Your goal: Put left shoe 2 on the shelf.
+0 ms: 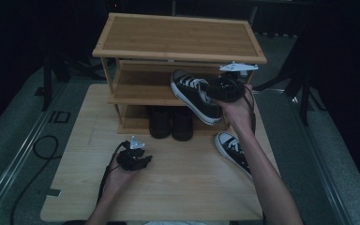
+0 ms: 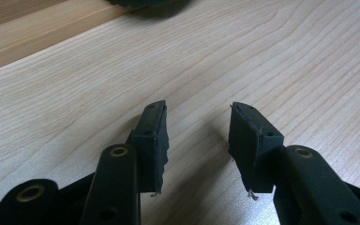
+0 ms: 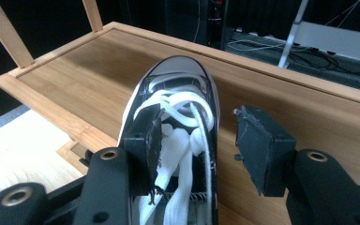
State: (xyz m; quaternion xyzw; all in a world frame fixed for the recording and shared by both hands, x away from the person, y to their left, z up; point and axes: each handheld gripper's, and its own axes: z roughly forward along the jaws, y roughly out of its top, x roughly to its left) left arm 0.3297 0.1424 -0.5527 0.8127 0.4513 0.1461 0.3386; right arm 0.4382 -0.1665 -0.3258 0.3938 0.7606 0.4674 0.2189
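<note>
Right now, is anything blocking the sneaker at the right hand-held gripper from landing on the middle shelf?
Nothing visible does: the sneaker overhangs the middle shelf, whose board is bare. The black shoes sit one shelf lower.

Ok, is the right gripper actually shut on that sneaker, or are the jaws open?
Open. In the right gripper view the right gripper's jaws stand apart; one is over the sneaker's laces, the other clear of it over the shelf.
</note>
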